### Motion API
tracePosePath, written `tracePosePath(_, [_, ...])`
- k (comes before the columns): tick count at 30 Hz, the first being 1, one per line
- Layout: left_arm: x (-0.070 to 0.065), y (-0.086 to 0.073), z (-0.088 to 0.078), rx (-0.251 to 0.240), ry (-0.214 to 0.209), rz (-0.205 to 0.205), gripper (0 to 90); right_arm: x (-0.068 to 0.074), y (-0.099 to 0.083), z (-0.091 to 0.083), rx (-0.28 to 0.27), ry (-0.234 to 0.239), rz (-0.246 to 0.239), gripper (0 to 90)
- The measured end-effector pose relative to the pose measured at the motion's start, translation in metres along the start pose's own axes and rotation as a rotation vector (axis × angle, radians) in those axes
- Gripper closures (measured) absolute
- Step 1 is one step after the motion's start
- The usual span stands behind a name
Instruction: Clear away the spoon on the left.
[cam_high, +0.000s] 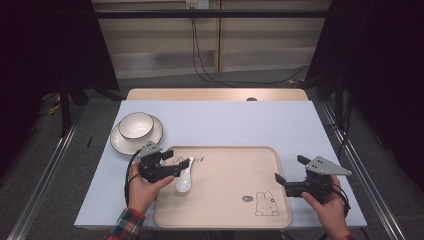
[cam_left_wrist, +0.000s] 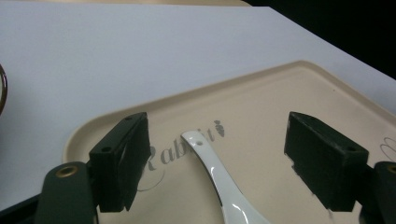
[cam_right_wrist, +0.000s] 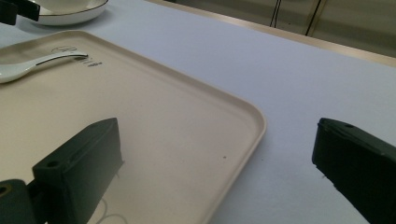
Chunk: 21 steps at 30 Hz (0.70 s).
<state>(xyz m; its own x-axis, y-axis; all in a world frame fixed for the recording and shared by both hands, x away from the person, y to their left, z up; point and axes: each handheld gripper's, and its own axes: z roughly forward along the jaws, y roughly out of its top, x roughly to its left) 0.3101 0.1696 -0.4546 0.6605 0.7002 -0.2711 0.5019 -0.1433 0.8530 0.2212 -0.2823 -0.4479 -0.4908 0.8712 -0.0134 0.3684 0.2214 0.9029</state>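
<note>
Spoon (cam_left_wrist: 219, 182) is lying untouched between the wide-open left gripper (cam_left_wrist: 219, 158) jaws. Right gripper (cam_right_wrist: 215, 172) is hovering, also gaping wide and gripping nothing.

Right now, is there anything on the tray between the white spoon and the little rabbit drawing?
No. In the high view, the tray is bare between the white spoon and the rabbit drawing, apart from a small dark mark beside the rabbit.

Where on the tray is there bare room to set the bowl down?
The tray is bare from the spoon across to the rabbit drawing and the right rim. It is crowded at the left end, around the left tongs and the spoon.
</note>
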Motion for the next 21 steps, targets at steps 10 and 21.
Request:
tracePosePath(10, [0.000, 0.002, -0.013, -0.042, 0.003, 0.031, 16.6, -0.004, -0.001, -0.001, -0.005, -0.008, 0.005, 1.3])
tracePosePath(21, [0.003, 0.002, -0.021, -0.077, 0.005, 0.047, 13.8, -0.009, -0.001, 0.000, -0.007, -0.024, 0.022, 1.3])
